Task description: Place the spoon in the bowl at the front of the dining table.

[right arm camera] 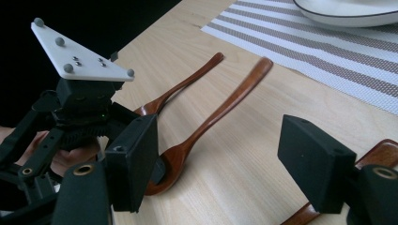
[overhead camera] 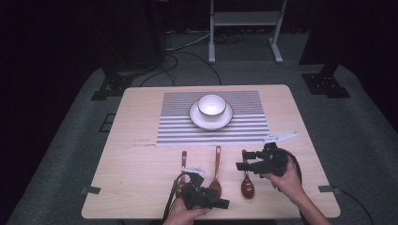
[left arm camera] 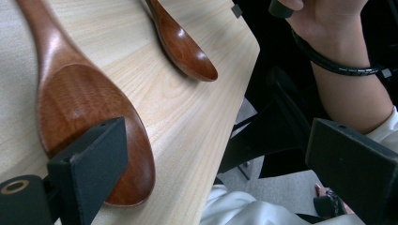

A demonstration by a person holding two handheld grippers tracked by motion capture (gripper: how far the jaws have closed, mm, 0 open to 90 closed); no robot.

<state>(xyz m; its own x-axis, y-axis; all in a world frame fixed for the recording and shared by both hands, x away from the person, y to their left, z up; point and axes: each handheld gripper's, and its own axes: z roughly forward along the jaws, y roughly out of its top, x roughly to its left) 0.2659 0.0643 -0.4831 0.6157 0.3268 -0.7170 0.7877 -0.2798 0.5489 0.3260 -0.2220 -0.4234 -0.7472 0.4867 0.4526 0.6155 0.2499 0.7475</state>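
Observation:
Three brown wooden spoons lie side by side on the table's near half: the left spoon [overhead camera: 182, 171], the middle spoon [overhead camera: 217, 168] and the right spoon [overhead camera: 247, 186]. My left gripper [overhead camera: 213, 193] is open near the front edge, one jaw over the middle spoon's bowl [left arm camera: 89, 117], the other jaw out past the table edge. The right spoon's bowl [left arm camera: 187, 51] lies farther off. My right gripper [overhead camera: 243, 159] is open and points left, low over the right spoon's handle [right arm camera: 382, 152]. The middle spoon [right arm camera: 211, 117] and left spoon [right arm camera: 183, 86] lie ahead of it.
A white bowl [overhead camera: 211, 104] on a white plate [overhead camera: 197, 119] sits on a striped placemat [overhead camera: 244, 129] at the table's far half. The wooden table [overhead camera: 131, 159] ends just behind my hands. A metal stand [overhead camera: 244, 18] and cables lie on the floor beyond.

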